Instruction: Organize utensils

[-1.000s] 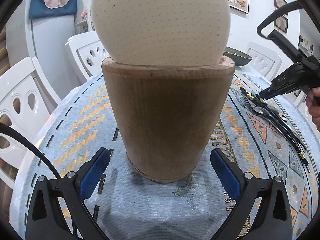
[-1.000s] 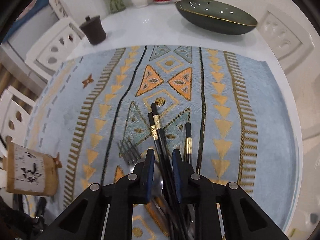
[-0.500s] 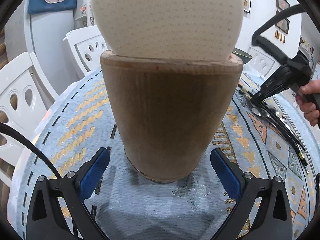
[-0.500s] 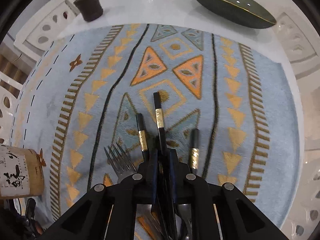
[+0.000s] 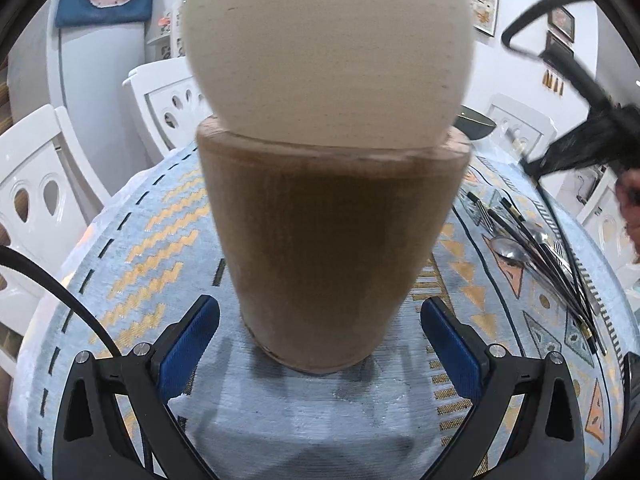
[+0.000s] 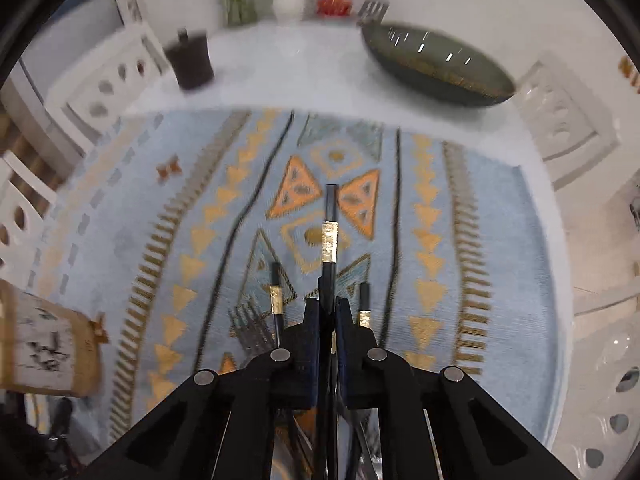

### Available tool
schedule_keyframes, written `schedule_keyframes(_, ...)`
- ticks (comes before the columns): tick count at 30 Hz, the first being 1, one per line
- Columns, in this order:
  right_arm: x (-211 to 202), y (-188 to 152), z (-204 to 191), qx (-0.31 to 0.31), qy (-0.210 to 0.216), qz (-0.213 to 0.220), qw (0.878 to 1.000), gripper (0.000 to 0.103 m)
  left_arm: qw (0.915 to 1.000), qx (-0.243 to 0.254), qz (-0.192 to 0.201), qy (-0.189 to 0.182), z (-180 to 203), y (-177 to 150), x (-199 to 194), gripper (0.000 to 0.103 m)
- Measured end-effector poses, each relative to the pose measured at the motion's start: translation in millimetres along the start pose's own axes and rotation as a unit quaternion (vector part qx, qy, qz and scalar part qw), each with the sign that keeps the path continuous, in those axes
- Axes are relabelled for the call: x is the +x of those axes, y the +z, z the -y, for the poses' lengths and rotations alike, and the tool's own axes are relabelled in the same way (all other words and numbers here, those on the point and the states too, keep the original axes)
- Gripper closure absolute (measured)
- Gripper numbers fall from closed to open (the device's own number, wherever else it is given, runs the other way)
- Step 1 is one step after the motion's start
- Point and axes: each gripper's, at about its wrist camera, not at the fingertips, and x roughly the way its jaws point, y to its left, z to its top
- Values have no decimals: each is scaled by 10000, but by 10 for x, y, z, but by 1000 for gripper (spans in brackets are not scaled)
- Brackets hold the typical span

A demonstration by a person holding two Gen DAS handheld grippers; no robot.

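The right gripper (image 6: 327,312) has just clamped one black gold-banded chopstick (image 6: 329,236) and lifted it; the left gripper (image 5: 320,336) waits, fingers open, around the wooden holder (image 5: 332,240)

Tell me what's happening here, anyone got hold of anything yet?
A person is sorting cutlery on a patterned tablecloth. The right hand-held gripper is shut on one black chopstick; more chopsticks and a fork lie below. The left hand-held gripper is open at the base of a wooden holder, not gripping it.
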Motion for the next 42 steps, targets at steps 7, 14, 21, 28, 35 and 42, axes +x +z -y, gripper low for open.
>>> schedule_keyframes(7, -629, -151, 84, 415, 133, 717, 9965, 97, 9998, -5, -137, -110, 1, -3, 49, 2)
schedule_keyframes(14, -978, -337, 21, 670, 404, 1079, 9911, 96, 9997, 12, -190, -137, 11, 15, 98, 2)
schedule_keyframes(21, -1321, -466, -146, 778, 739, 1487, 9830, 96, 9997, 36, -200, -148, 37, -6, 82, 2)
schedule_keyframes(28, -1486, -402, -303, 641, 910, 1693, 9793, 97, 9995, 26, -287, -112, 40, 11, 131, 2)
schedule_keyframes(35, -1400, -397, -259, 765, 1017, 1618, 9786, 97, 9996, 17, -281, -78, 38, 48, 154, 2)
schedule_keyframes(42, -991, -344, -85, 1147, 1299, 788, 9817, 97, 9996, -94, -255, 36, 17, 88, 178, 14)
